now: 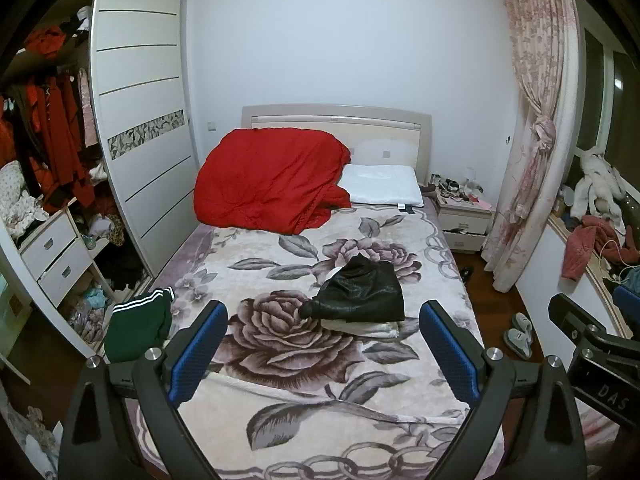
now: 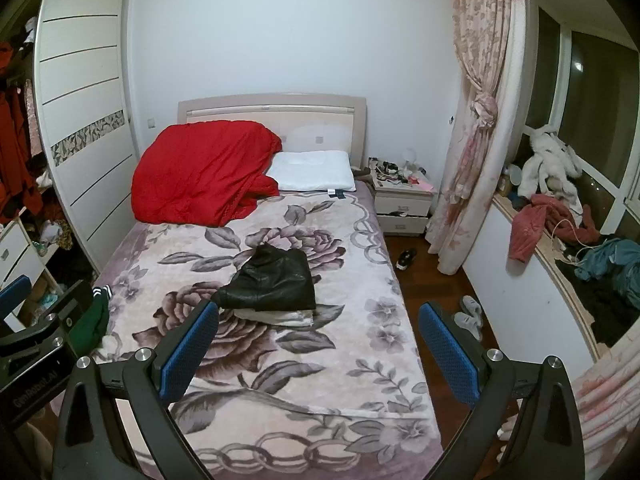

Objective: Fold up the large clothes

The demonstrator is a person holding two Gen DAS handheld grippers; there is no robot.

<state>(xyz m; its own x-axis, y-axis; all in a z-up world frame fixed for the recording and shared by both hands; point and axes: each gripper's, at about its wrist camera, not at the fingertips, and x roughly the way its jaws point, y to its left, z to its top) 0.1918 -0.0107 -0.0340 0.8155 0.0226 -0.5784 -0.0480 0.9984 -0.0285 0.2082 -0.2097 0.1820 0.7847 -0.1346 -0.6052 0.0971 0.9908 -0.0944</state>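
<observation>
Black leather-look garment (image 1: 362, 292), already folded, sits on a pale folded piece (image 1: 360, 327) near mid-bed. From the left wrist view this small stack is at about 12 o'clock, just beyond the fingertips; from the right wrist view it lies toward 11 o'clock.

Green garment with white stripes (image 1: 140, 320) hangs crumpled over the bed's left edge, at 10 o'clock from the left gripper (image 1: 322, 356). It is unfolded. In the right view only a sliver shows, behind the other tool.

Left gripper: jaws spread wide, blue pads (image 1: 198, 350) well apart, nothing between them. Right gripper (image 2: 318, 354): likewise wide open and empty. Both hover above the floral blanket (image 1: 320, 412) near the foot of the bed, touching no cloth.

Step in hand, as I judge it: between garments. Two items look done and stacked; the green one looks like the next candidate. More clothes lie on the window ledge (image 2: 536, 254) at 2 o'clock in the right view.

Next move would call for swinging left toward the green piece, pinching it at an edge or waistband, and dragging it onto open blanket to spread flat. Cloth hanging off the edge may slide to the floor if grabbed loosely.

Red quilt (image 1: 268, 180) and white pillow (image 1: 384, 186) sit at the headboard, well apart from the work.
</observation>
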